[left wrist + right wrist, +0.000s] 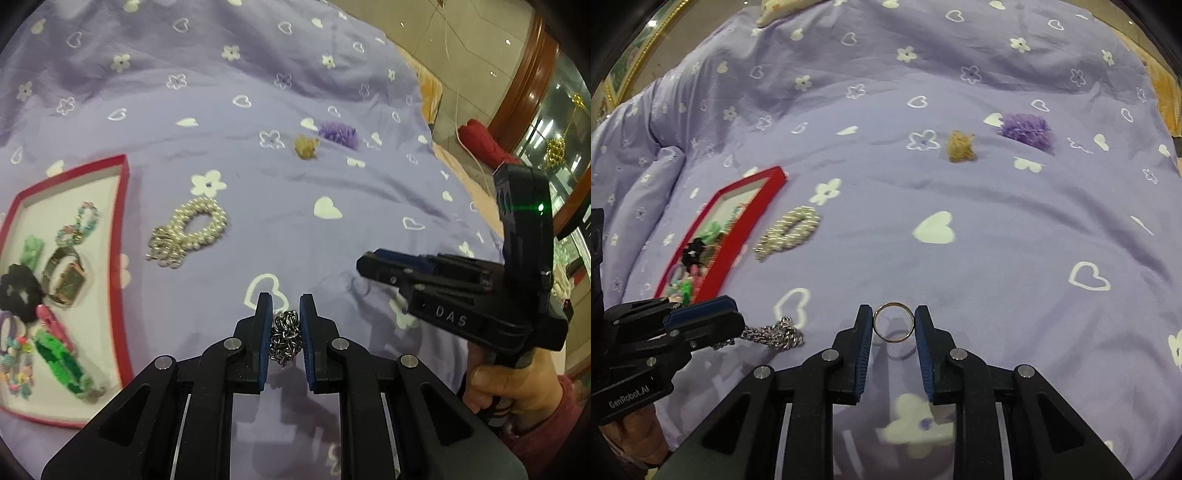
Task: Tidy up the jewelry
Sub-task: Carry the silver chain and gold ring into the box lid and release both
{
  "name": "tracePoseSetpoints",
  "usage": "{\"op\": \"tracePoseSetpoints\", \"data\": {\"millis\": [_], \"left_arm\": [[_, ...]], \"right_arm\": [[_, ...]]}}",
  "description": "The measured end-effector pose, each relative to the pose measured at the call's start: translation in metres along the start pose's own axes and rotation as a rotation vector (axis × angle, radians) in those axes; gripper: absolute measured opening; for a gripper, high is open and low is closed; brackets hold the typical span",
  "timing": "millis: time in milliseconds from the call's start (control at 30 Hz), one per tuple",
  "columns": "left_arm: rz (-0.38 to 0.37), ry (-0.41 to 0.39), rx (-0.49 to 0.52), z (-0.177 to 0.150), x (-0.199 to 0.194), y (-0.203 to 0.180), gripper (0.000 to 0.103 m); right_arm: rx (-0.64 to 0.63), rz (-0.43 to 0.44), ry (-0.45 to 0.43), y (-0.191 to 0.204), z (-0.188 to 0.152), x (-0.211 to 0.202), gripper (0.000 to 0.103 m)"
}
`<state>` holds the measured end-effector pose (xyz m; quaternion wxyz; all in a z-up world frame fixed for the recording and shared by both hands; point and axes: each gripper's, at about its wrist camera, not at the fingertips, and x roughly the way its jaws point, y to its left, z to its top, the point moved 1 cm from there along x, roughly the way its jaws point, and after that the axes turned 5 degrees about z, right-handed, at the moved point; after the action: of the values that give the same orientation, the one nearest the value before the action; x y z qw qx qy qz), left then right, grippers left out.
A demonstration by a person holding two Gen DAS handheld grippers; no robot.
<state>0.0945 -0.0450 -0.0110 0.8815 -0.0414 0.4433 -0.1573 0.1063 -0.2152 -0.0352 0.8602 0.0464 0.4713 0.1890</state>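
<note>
Left claw (286,332) pinches a bunched silver chain (284,341); right claw (894,328) grips a ring (894,326) above the bedspread (997,240).

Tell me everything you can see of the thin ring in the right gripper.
The thin, plain metal ring looks silvery with a warm golden tint, an unbroken band with no stone visible. It stands upright, its opening facing the camera, clamped edge to edge between the right gripper's blue pads. It looks lifted off the purple patterned bedspread, its shadow below. Nothing else touches it.
</note>
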Motion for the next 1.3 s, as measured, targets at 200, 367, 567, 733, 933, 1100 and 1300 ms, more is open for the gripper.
{"op": "tracePoseSetpoints", "data": {"millis": [200, 367, 567, 733, 933, 1100, 1300], "left_arm": [[0.011, -0.046, -0.034, -0.001, -0.029, 0.015, 0.006], [0.039, -0.074, -0.069, -0.004, -0.047, 0.034, 0.006], [0.057, -0.101, -0.1, -0.009, -0.061, 0.051, 0.006], [0.067, -0.106, -0.106, -0.011, -0.065, 0.055, 0.006], [0.075, -0.147, -0.104, -0.006, -0.082, 0.054, 0.006], [0.083, -0.194, -0.109, 0.001, -0.103, 0.056, 0.006], [0.101, -0.232, -0.136, 0.007, -0.123, 0.069, 0.006]], "right_arm": [[-0.032, 0.056, -0.007, 0.027, 0.001, -0.004, 0.023], [-0.063, 0.103, -0.004, 0.052, 0.002, -0.003, 0.023], [-0.105, 0.136, -0.005, 0.077, 0.004, -0.004, 0.023], [-0.116, 0.144, -0.004, 0.084, 0.004, -0.003, 0.023], [-0.118, 0.153, -0.01, 0.086, 0.005, -0.007, 0.023], [-0.125, 0.175, -0.018, 0.091, 0.008, -0.011, 0.023], [-0.158, 0.206, -0.029, 0.109, 0.014, -0.013, 0.023]]}}
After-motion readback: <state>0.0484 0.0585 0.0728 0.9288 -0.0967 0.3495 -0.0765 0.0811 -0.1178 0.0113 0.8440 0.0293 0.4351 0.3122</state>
